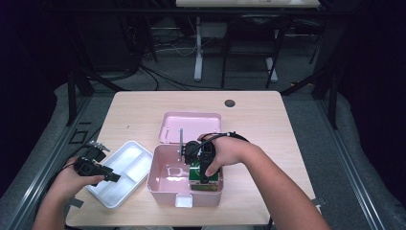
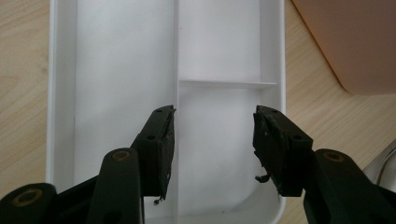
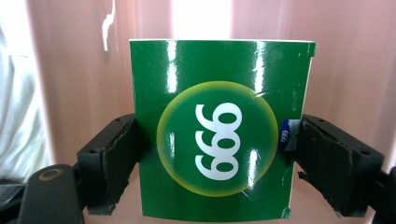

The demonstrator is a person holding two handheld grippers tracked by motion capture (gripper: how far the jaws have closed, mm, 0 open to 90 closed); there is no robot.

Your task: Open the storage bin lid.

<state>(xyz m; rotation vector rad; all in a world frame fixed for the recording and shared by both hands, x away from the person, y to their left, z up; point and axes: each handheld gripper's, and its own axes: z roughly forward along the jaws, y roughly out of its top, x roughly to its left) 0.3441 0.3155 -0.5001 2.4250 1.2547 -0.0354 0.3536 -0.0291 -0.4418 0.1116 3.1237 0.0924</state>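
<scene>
Right gripper (image 3: 215, 140) has its jaws clamped on the sides of a green box (image 3: 219, 130), down inside the pink bin (image 1: 160, 184), at its right wall near the front of the table (image 1: 268, 120). Looks like either a lift-out or a set-down; a lift must go straight up, that wall is tight beside it. Left gripper (image 2: 212, 140) hangs open, empty, over the white tray (image 2: 116, 56) at the front-left corner. Plenty of bare table behind the bin's lid (image 1: 191, 125).
</scene>
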